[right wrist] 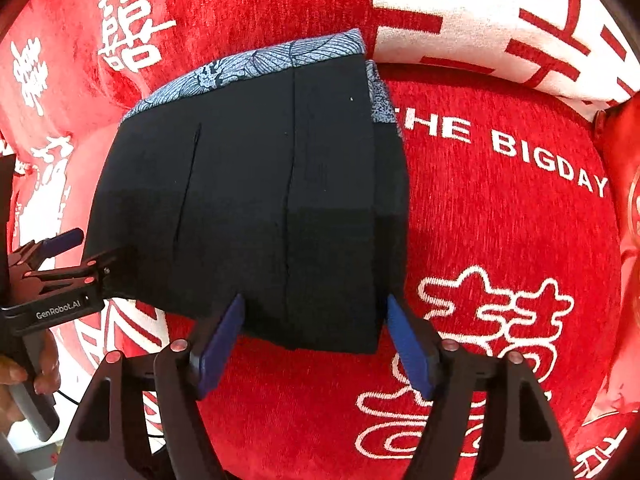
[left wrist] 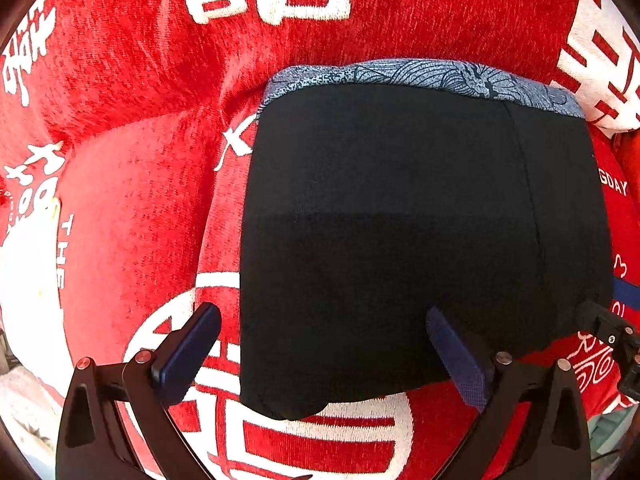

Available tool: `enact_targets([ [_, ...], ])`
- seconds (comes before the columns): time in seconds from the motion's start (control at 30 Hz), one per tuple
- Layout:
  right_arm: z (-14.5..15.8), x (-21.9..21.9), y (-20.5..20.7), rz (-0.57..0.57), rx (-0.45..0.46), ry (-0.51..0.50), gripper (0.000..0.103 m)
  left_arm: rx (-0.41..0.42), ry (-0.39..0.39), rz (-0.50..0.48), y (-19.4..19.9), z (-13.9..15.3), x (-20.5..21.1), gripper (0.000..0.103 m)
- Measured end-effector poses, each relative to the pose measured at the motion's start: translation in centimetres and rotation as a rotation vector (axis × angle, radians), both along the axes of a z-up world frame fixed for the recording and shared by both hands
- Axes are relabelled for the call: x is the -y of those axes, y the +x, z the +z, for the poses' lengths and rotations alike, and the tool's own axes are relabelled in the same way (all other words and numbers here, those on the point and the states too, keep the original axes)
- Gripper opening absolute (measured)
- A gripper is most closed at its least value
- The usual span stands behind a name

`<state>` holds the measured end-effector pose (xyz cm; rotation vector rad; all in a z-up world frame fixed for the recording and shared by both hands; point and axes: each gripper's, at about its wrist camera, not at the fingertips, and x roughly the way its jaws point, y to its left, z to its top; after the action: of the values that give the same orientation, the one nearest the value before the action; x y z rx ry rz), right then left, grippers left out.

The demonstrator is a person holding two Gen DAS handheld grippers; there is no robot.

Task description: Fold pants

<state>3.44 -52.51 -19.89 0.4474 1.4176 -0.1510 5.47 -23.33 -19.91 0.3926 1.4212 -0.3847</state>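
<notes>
The black pants (left wrist: 420, 240) lie folded into a compact rectangle on the red cloth, with a blue-grey patterned waistband (left wrist: 420, 74) along the far edge. They also show in the right wrist view (right wrist: 248, 200). My left gripper (left wrist: 324, 344) is open, its blue pads either side of the bundle's near left corner, just above it. My right gripper (right wrist: 314, 340) is open, its pads straddling the near right corner of the bundle. The left gripper also shows at the left of the right wrist view (right wrist: 76, 256). Neither gripper holds fabric.
A red plush cloth (right wrist: 500, 220) with white characters and the words "THE BIGDAY" covers the whole surface. A white-and-red patterned section (right wrist: 480, 20) lies at the far right. The person's hand (right wrist: 24, 376) holds the left gripper's handle.
</notes>
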Motion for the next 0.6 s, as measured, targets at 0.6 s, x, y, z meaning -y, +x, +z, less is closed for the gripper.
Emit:
enact_targets([
  [0.6, 0.3, -0.1, 0.0, -0.025, -0.015, 0.011, 0.083, -0.056, -0.04, 0.096, 1.5, -2.0, -1.4, 0.103],
])
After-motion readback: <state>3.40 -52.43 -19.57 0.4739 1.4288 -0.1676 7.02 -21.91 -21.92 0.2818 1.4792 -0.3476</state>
